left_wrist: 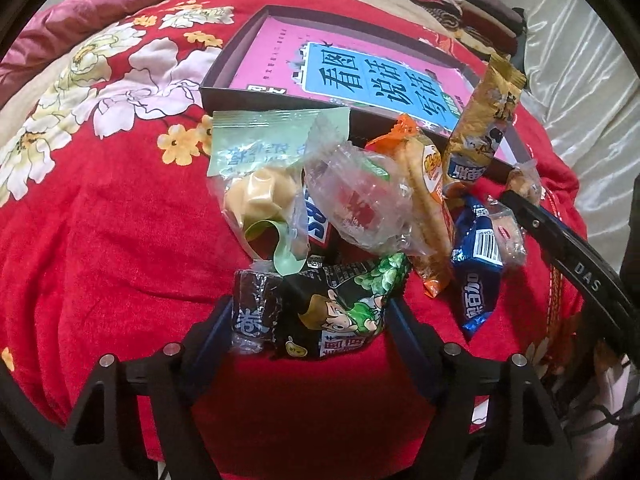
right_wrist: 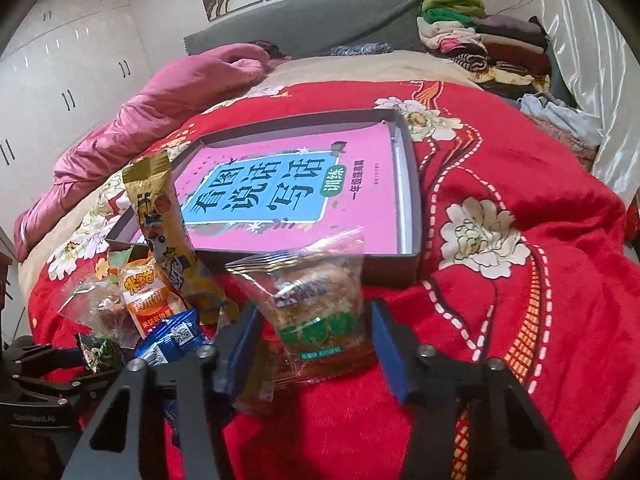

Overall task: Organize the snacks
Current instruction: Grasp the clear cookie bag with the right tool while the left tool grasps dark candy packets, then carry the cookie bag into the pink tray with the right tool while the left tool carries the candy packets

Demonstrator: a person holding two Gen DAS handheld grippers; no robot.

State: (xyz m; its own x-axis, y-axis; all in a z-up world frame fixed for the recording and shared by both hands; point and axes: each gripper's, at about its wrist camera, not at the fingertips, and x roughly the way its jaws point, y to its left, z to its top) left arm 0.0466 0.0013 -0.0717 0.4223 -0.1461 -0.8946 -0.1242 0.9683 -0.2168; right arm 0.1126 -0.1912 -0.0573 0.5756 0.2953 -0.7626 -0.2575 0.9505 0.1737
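Left gripper (left_wrist: 310,320) jaws bracket the dark cartoon packet (left_wrist: 320,312), the right gripper (right_wrist: 316,336) jaws the clear pastry packet (right_wrist: 316,304), just before the tray (right_wrist: 412,200); whether either pair grips, I cannot tell. Both look light, crinkly, slippery; take each mid-body.

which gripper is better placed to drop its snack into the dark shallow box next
Right. The right gripper straddles the clear-wrapped pastry packet directly before the dark shallow box. The left gripper straddles a black cartoon-printed packet behind the pile.

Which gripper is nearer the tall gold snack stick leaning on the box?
Right. The right gripper, around a clear-wrapped pastry, sits just beside the gold snack stick; the left gripper straddles the black cartoon packet, across the pile.
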